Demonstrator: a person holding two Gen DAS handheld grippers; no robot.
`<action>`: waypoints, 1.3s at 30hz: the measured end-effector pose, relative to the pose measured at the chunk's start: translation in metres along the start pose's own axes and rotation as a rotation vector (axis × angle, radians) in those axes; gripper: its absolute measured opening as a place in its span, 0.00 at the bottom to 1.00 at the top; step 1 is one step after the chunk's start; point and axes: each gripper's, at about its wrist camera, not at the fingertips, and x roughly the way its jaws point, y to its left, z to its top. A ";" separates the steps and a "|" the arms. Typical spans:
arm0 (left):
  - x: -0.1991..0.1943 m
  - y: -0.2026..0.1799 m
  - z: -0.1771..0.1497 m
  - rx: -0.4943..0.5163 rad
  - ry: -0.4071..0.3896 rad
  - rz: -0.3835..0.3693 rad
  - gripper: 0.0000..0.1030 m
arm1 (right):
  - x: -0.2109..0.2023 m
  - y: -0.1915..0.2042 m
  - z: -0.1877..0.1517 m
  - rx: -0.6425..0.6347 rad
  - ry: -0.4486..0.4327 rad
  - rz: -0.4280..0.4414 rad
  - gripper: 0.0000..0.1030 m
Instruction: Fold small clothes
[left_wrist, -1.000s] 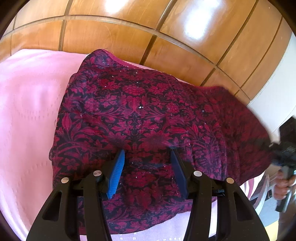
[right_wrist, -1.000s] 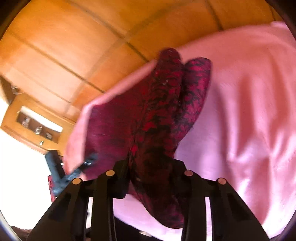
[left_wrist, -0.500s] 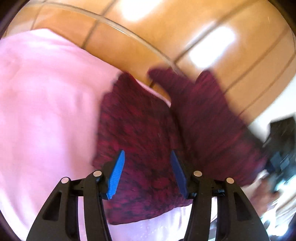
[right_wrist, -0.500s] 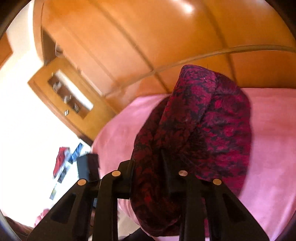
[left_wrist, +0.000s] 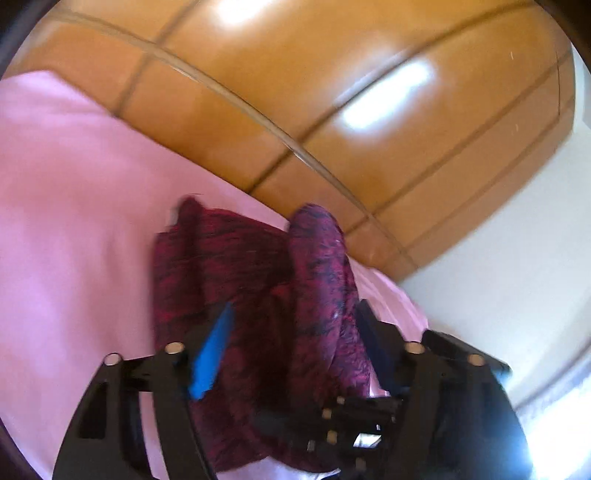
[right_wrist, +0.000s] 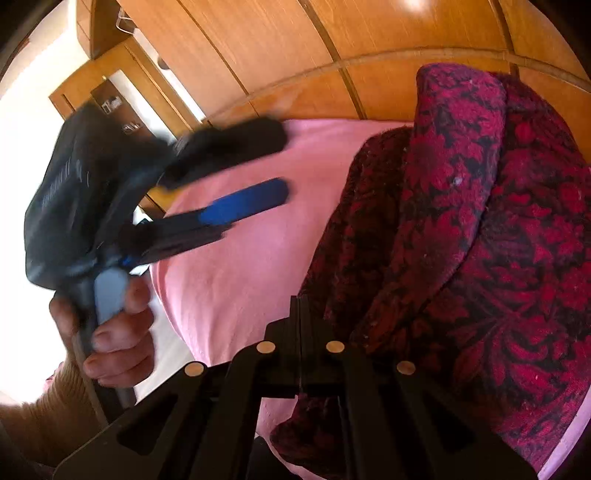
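Dark red floral garment lies bunched on the pink bedsheet, up against the glossy wooden headboard. One fold stands up as a rolled ridge, the rest slumps beside it.

Left gripper: jaws apart and opening, cloth lying between the blue pad and the dark one, pads not pressing on it as far as I can tell; view is blurred. From the right wrist view it's off to the side over bare sheet, held by the person's hand.

Right gripper: jaws fully together, nothing pinched; garment sits just beside it, not in it.

Step looks like letting go after a fold. To do it well, I'd let the cloth drop flat, then press the ridge down and square the edges before the next fold.

Fabric: thick, fuzzy knit-like weave, black-on-crimson pattern, soft, holds bulky creases. Sheet smooth, slightly puckered.
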 end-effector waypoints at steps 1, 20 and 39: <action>0.012 -0.003 0.005 0.006 0.038 -0.012 0.67 | -0.006 -0.001 -0.002 -0.009 -0.007 0.002 0.00; 0.068 -0.042 0.020 0.159 0.217 0.074 0.17 | -0.171 -0.056 -0.060 0.044 -0.239 -0.037 0.64; 0.021 0.032 -0.020 0.022 0.079 0.407 0.24 | -0.020 -0.026 -0.060 -0.101 -0.022 -0.222 0.61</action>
